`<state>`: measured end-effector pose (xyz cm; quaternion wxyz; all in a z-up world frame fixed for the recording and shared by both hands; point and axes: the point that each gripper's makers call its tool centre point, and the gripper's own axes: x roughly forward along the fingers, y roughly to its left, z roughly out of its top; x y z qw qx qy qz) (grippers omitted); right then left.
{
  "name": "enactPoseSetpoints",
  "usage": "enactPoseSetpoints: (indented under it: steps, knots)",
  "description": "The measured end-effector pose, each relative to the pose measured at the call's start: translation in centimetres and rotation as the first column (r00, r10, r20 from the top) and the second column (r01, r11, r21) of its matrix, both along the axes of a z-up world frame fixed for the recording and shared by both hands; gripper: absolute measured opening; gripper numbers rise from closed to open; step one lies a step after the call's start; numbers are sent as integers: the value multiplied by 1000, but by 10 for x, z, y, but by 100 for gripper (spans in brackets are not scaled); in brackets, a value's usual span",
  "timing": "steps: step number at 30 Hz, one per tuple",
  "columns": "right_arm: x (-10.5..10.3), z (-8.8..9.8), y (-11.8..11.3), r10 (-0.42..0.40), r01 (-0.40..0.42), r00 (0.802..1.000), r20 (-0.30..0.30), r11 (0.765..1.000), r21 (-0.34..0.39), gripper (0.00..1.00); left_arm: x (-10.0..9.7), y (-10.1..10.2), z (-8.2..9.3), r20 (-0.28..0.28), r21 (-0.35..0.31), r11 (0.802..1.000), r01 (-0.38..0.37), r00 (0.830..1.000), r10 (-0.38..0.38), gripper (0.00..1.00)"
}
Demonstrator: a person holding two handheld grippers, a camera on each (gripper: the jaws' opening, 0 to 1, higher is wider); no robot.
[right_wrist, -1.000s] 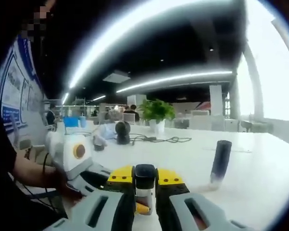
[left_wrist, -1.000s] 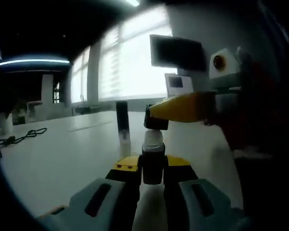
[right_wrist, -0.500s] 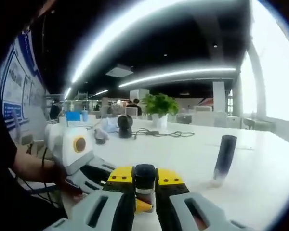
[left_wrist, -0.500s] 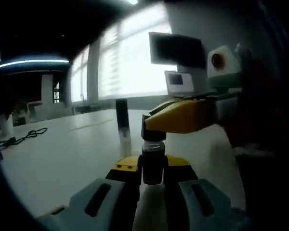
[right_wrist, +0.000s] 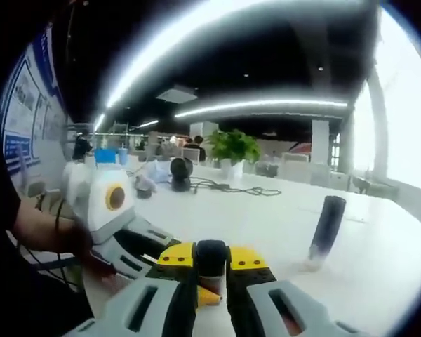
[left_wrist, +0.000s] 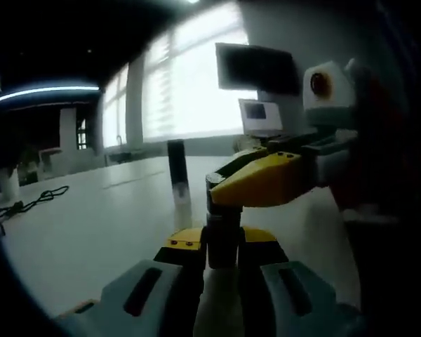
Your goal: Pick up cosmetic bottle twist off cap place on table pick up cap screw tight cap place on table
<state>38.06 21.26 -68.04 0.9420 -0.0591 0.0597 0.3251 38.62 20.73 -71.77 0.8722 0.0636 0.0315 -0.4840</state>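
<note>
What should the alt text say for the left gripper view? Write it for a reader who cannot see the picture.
The left tongs grip a dark cosmetic bottle upright, while the right tongs, yellow-tipped, reach in from the right and close on the cap at its top. Beyond them, a second dark bottle stands on the white table before bright windows.

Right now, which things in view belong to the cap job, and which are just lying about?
Job:
- bottle, gripped by left gripper
- cap, held in right gripper, at the bottle top

Lying about:
- dark tube standing on table
- cable
- plant
- wall monitor
</note>
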Motion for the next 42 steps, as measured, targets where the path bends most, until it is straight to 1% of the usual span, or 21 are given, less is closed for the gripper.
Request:
enactPoseSetpoints:
  steps: [2,3,5,8,12,14,15,16,17,21,24,25,26,27,30,33,36,40,41,42]
  knots:
    - [1,-4,-2,10,-9,1000,-6,1000,27,9,0,-1,-4,-12,21,1000,0,1000,0,8]
    - [0,-4,-1,23,-23,1000,4,999,48,9,0,-2,-5,-14,24,1000,2,1000,-2,8]
    - [-1,-4,-2,50,-52,999,19,996,76,9,0,-1,-5,-14,19,1000,10,1000,-10,8]
    - [-1,-4,-2,80,-81,997,14,992,100,9,-1,-3,-5,-23,11,1000,26,999,-25,8]
    - [-3,-3,0,105,-106,994,20,990,94,9,-1,-4,-5,-20,9,999,50,999,-50,8]
    - [-2,-3,0,107,-108,994,23,990,90,9,-1,-5,-5,-26,9,999,48,999,-48,8]
    - [-3,-3,0,110,-112,994,23,990,90,9,-1,-3,-8,-60,-1,1000,22,998,-22,8]
    - [-3,-3,1,110,-112,994,24,990,89,9,-2,-5,-7,-42,6,999,47,998,-47,8]
    - [-4,-3,1,112,-114,993,26,989,90,9,-1,-4,-7,-47,5,999,44,998,-43,8]
    - [-3,-3,1,114,-116,993,33,988,97,9,-1,-4,-9,-15,30,998,47,999,-46,9]
    - [-3,-2,1,113,-116,993,33,988,104,9,-1,-4,-8,-15,27,999,42,999,-41,8]
    - [-3,-2,2,113,-116,993,34,988,103,9,0,-3,-8,-3,31,999,31,1000,-31,8]
    - [-3,-2,2,111,-114,993,36,988,100,9,0,-3,-8,-8,30,999,29,1000,-29,8]
    - [-3,-2,2,110,-113,993,35,989,98,9,0,-3,-8,-27,25,999,22,999,-21,8]
    - [-4,4,2,111,-115,993,43,987,108,9,-2,-2,-1,-38,-15,1000,16,999,-16,8]
    - [-6,11,4,113,-118,992,52,987,108,9,-5,-1,4,-39,-37,999,8,999,-9,7]
    - [-8,16,6,105,-111,993,60,989,100,9,-7,1,9,-19,-40,999,-13,1000,12,7]
    - [-11,29,7,59,-71,994,92,989,128,9,-10,6,24,10,-76,996,-51,999,52,7]
    - [-12,35,6,31,-45,994,101,989,141,9,-11,7,29,26,-85,995,-56,998,59,7]
    - [-14,38,7,22,-37,994,111,990,138,9,-11,9,33,53,-83,995,-62,996,66,7]
